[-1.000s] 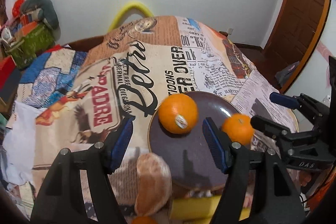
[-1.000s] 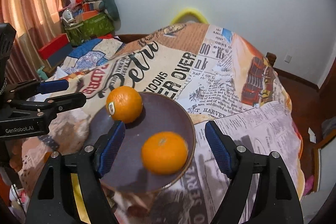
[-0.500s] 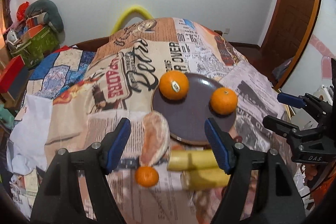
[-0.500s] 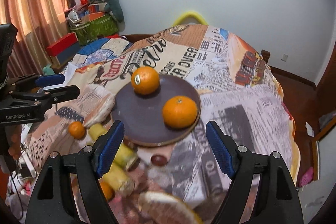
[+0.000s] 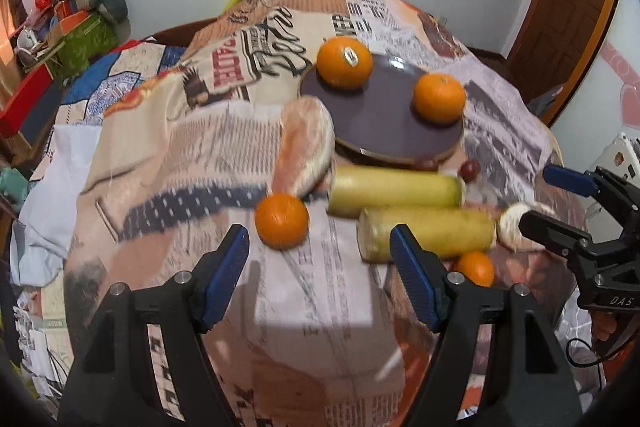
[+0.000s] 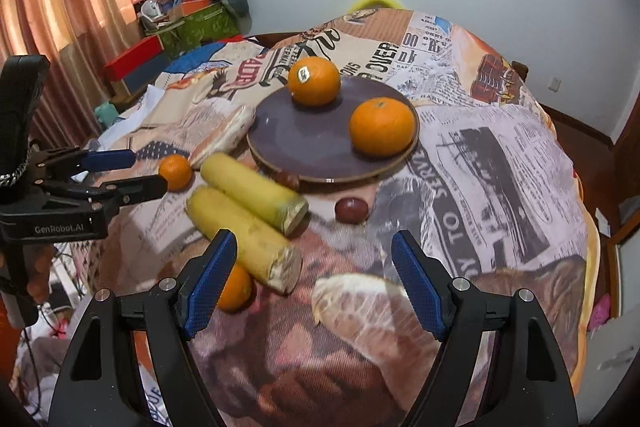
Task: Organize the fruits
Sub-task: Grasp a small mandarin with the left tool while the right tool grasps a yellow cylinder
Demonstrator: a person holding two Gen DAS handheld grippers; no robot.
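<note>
we: L gripper [image 5: 320, 267] jaws apart, empty | small orange [image 5: 282, 221] just ahead, nearest L | R gripper [image 6: 314, 281] apart, empty, pomelo wedge [image 6: 370, 311] below

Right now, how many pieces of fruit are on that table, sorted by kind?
Oranges on the plate: 2
Small oranges on the cloth: 2
Yellow stalks: 2
Peeled citrus segments: 2
Small dark red fruits: 2
Total: 10
</note>
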